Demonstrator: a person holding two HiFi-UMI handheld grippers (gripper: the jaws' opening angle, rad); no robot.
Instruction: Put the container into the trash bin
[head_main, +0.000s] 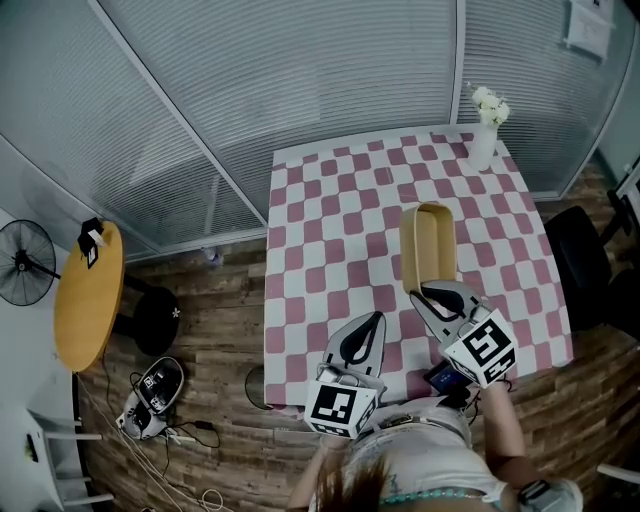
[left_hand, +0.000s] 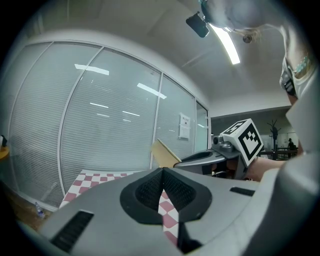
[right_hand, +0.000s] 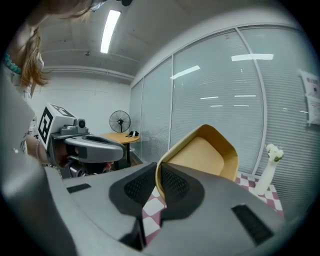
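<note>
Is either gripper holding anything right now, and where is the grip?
The right gripper is shut on the tan container, pinching the near edge of its rim between the pads. The left gripper is shut and empty.

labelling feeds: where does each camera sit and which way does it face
Head view: on the person's head, looking down on the table; left gripper, right gripper, hair show.
Left gripper view: on left gripper, along its shut jaws toward the blinds.
Right gripper view: on right gripper, along jaws clamping the container.
Shared: all show the container.
</note>
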